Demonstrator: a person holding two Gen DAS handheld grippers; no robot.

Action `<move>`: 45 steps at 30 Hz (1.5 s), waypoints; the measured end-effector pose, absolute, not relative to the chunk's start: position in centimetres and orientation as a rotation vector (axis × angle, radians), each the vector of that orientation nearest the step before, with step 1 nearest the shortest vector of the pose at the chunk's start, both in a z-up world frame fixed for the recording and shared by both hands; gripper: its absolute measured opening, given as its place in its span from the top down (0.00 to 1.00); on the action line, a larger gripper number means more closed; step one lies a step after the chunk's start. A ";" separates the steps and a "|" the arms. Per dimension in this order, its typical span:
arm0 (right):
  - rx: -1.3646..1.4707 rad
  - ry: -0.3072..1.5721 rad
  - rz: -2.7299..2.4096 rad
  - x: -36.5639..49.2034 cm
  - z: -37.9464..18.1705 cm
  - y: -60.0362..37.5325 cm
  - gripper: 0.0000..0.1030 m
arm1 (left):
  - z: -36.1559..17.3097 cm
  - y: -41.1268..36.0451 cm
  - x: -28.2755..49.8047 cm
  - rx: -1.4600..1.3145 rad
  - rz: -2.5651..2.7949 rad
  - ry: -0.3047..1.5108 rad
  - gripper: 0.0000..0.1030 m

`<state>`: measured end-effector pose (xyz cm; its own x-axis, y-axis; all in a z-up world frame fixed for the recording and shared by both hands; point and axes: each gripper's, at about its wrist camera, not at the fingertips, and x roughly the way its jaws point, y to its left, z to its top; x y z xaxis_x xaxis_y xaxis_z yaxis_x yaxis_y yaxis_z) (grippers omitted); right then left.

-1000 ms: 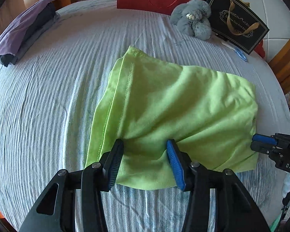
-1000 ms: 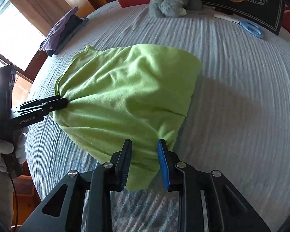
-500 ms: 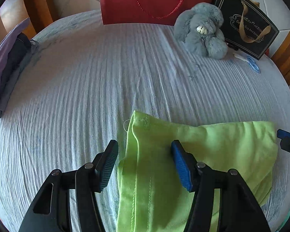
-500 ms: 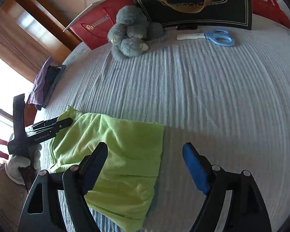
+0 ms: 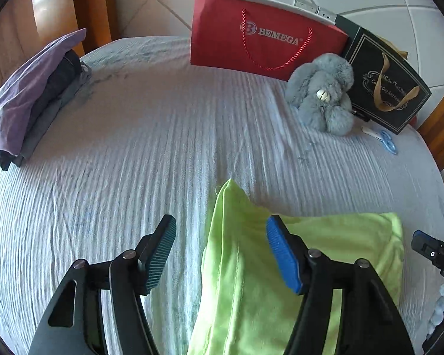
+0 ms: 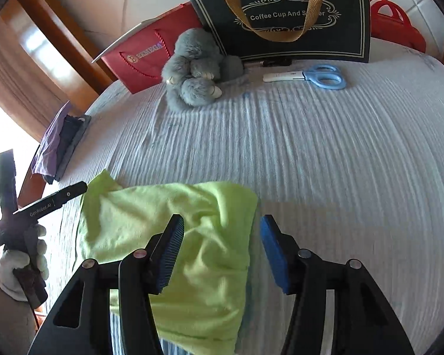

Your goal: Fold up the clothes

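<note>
A lime-green garment [image 5: 251, 281] lies folded and flat on the grey ribbed bedcover [image 5: 151, 153]; it also shows in the right wrist view [image 6: 151, 224]. My left gripper [image 5: 220, 254] is open and empty above the garment's left edge. My right gripper [image 6: 222, 251] is open and empty above the garment's right edge. The left gripper also shows from the side in the right wrist view [image 6: 71, 190], at the garment's far left corner.
A stack of folded purple and dark clothes [image 5: 32, 94] sits at the far left of the bed. A red bag [image 5: 263, 41], a grey plush toy [image 5: 322, 94], a dark gift bag [image 5: 387, 85] and blue scissors [image 6: 313, 77] line the headboard end.
Both grippers have let go of the green garment, opened wide and pulled back and up. The garment now lies folded and lower in both views.
</note>
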<state>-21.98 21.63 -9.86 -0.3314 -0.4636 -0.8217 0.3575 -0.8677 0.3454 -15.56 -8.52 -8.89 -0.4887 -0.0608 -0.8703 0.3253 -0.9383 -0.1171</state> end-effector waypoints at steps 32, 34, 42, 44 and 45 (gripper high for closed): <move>1.488 -0.229 -2.266 -14.2 -10.8 22.9 0.24 | -11.7 -7.0 -9.6 1.661 -2.612 0.382 0.24; 1.467 -0.243 -2.271 -14.6 -11.0 22.9 0.24 | -12.5 -6.7 -10.0 1.675 -2.608 0.377 0.24; 1.461 -0.198 -2.265 -17.2 -12.1 21.7 0.22 | -13.3 -5.2 -10.6 1.673 -2.582 0.309 0.26; 1.466 -0.177 -2.267 -17.8 -12.4 21.1 0.33 | -13.3 -5.2 -10.7 1.678 -2.579 0.296 0.31; 1.469 -0.176 -2.260 -18.1 -12.7 20.9 0.33 | -13.3 -5.1 -10.8 1.681 -2.578 0.287 0.32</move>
